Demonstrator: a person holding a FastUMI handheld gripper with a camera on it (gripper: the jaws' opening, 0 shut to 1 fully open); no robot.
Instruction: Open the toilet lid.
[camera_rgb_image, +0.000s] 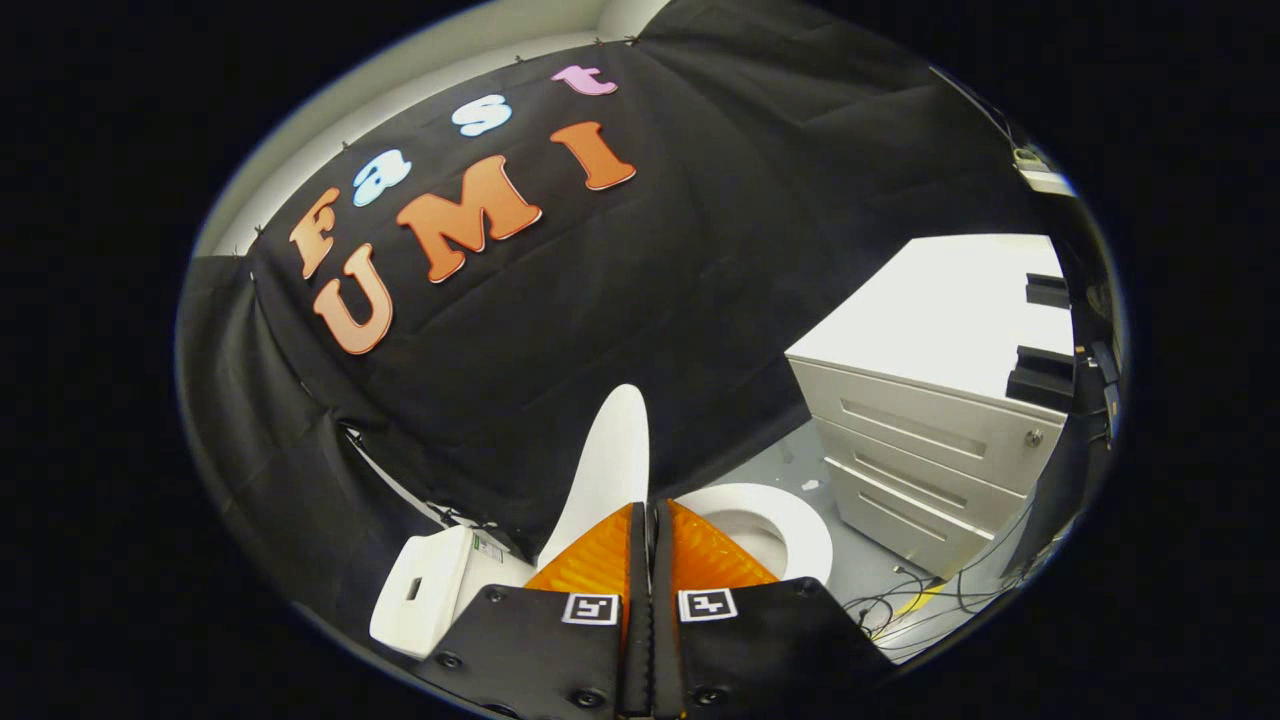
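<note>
With the toilet lid (612, 462) raised upright at lower centre of the frame, its edge stands just beyond the tips of the tongs (650, 512). Both fingers lie closed against each other, gripping nothing. Right of the lid, the seat ring (795, 520) lies flat over the bowl. Left of the lid sits the white cistern (425, 590). A grey drawer cabinet (925, 455) stands at right on the floor (775, 460), with loose cables (915, 600) near its base.
</note>
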